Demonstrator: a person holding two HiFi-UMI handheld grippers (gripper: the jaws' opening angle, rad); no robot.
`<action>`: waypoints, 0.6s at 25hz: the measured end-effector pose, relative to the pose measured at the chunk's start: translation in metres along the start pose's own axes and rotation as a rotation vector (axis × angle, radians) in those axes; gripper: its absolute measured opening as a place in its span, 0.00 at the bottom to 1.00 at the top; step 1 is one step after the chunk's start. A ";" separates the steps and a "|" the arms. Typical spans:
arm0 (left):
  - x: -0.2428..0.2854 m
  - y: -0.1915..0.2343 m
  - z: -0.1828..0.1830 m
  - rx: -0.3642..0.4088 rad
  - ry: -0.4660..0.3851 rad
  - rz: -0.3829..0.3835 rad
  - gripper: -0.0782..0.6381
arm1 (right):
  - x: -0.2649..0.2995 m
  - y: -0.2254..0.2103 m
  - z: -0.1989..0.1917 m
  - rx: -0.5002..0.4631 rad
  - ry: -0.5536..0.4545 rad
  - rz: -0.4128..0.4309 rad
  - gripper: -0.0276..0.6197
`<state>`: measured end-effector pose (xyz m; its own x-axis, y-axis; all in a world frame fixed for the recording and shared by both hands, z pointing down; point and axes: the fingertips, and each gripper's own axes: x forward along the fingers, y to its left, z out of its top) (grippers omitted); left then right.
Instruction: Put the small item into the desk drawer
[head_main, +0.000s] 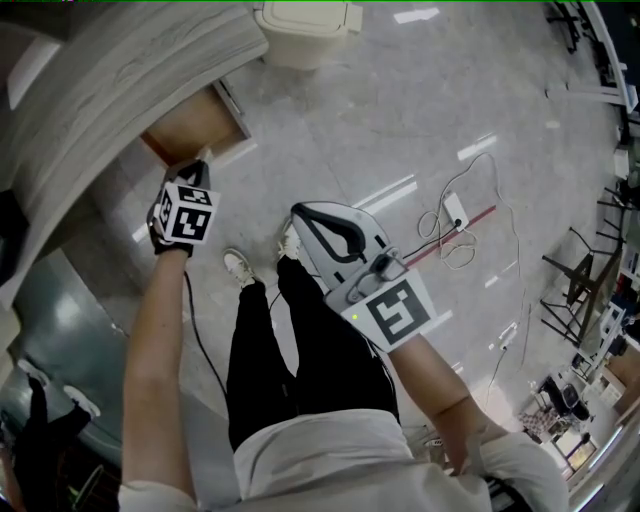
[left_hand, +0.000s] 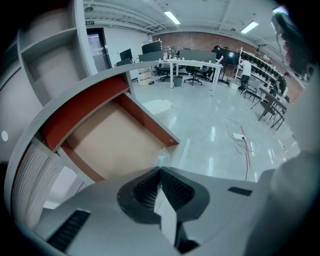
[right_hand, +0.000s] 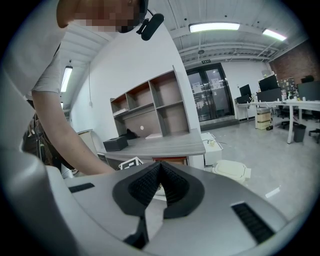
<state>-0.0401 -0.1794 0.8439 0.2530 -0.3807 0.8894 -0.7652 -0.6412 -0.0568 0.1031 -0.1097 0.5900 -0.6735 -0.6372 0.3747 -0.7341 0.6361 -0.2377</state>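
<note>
My left gripper (head_main: 203, 160) (left_hand: 160, 169) points steeply down over the front corner of the open desk drawer (head_main: 195, 125) (left_hand: 115, 140). Its jaws are shut, and a small clear item (left_hand: 162, 158) sticks out from their tips above the drawer's front edge. The drawer has red-brown walls and a bare tan bottom. My right gripper (head_main: 297, 213) (right_hand: 160, 164) hangs apart to the right, above the floor, with its jaws shut and nothing between them. In the right gripper view the left gripper's marker cube (right_hand: 131, 162) shows in front of the desk (right_hand: 160, 145).
The grey wood-grain desk (head_main: 110, 80) curves along the upper left. A cream bin (head_main: 305, 30) (right_hand: 231, 170) stands on the floor beside it. A power strip with a coiled cable (head_main: 455, 210) (left_hand: 240, 137) lies to the right. The person's legs and shoes (head_main: 240, 268) are below.
</note>
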 end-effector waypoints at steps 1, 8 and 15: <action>-0.002 -0.001 0.001 0.004 -0.010 0.002 0.14 | -0.001 0.003 0.000 -0.003 0.000 0.001 0.07; -0.021 0.001 0.003 -0.046 -0.065 -0.003 0.14 | -0.005 0.023 0.001 -0.018 -0.009 -0.006 0.08; -0.063 0.010 0.019 -0.095 -0.142 -0.009 0.14 | -0.015 0.053 0.027 -0.058 -0.041 -0.021 0.08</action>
<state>-0.0525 -0.1741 0.7790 0.3362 -0.4702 0.8160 -0.8136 -0.5814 0.0001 0.0719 -0.0777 0.5478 -0.6622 -0.6669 0.3417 -0.7423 0.6461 -0.1776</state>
